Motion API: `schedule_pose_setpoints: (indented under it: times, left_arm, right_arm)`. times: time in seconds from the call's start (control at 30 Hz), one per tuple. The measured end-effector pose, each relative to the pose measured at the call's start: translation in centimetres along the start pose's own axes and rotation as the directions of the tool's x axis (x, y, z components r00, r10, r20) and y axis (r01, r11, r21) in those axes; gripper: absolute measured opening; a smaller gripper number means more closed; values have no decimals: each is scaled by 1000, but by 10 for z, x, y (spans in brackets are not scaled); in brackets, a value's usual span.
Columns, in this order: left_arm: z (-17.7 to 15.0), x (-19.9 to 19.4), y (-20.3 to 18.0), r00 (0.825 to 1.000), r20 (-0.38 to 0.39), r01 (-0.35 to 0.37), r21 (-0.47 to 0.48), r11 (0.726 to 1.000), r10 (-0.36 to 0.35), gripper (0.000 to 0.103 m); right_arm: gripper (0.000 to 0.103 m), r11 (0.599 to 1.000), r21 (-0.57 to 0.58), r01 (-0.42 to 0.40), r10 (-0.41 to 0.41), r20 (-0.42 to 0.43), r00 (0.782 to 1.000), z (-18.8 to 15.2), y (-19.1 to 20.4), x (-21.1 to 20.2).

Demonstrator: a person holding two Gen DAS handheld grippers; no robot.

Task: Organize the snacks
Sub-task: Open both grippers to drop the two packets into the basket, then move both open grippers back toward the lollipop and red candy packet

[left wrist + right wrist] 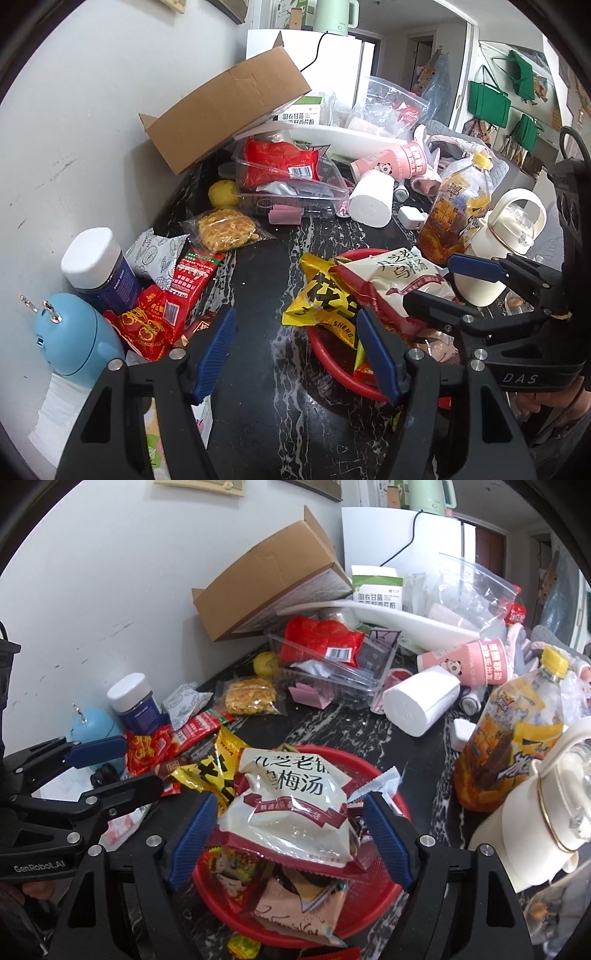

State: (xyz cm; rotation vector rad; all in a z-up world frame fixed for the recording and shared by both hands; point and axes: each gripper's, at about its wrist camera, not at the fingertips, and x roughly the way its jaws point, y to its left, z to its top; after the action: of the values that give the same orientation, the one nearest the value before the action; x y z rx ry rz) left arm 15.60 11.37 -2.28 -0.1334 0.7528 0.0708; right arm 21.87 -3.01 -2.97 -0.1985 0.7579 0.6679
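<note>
A red basket (391, 775) on the black marble counter holds several snack packets. On top lies a white bag with red trim (291, 805), between the blue pads of my right gripper (290, 834), which is open; small gaps show on both sides of the bag. A yellow packet (321, 299) hangs over the basket's (328, 350) left rim. My left gripper (297, 350) hovers open over the bare counter just left of the basket, nothing between its fingers. Red snack packets (155, 321) and a bagged noodle cake (225, 229) lie further left.
By the wall stand a blue jar with a white lid (96, 266) and a light blue round object (74, 339). A cardboard box (221, 107), clear tray (288, 184), paper roll (371, 199), drink bottle (509, 738) and cream jug (550, 812) crowd the back and right.
</note>
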Motion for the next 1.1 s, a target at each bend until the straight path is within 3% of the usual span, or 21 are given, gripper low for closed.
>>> schedule_pose_setpoints:
  times: [0.57,1.1]
  left_arm:
    - [6,-59,-45,994,97,34,94,995,-43,67]
    - [-9,-107,-90,981,147,99,181,978,-126,67]
  right_arm:
    - [82,997,42,64,-69,115,991,-14,2,-90]
    - [82,987,100,126,-142,179,973,-53,5,-164]
